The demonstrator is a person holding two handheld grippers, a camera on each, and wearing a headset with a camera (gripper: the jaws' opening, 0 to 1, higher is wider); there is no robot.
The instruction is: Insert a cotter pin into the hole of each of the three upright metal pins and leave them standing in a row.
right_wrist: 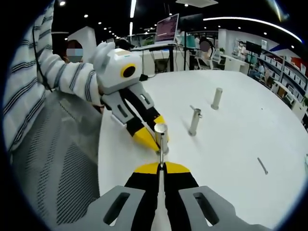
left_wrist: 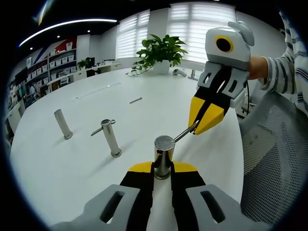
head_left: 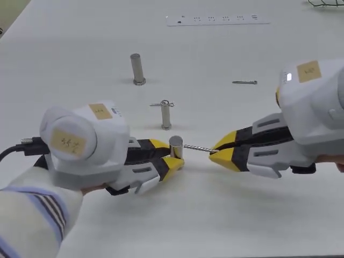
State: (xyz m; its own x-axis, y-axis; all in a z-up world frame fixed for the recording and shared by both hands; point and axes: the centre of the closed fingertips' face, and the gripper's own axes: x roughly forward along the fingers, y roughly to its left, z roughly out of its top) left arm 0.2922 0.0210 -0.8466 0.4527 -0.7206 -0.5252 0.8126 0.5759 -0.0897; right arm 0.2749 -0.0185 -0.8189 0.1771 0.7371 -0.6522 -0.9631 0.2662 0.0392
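Metal pins (head_left: 138, 69) (head_left: 166, 115) (head_left: 176, 144) 3; cotter pins (head_left: 244, 82) (head_left: 161, 104) (head_left: 200, 148) 3; left tongs (head_left: 174, 162) pinching pin; right tongs (head_left: 217, 150), cotter

White table (head_left: 242, 215), matte top. Reference: middle pin (head_left: 166, 115), upright, fitted cotter pin (head_left: 161, 104) through its top hole. Bare pin (head_left: 136, 69) upright, beyond and left of reference, apart. Near pin (head_left: 176, 148) upright, just in front of reference. Loose cotter pin (head_left: 244, 82) lying flat, beyond and well right of reference. Power strip (head_left: 217, 20) flat, far beyond reference.

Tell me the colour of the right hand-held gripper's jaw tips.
Yellow, on black; the right hand-held gripper shows best in the left gripper view.
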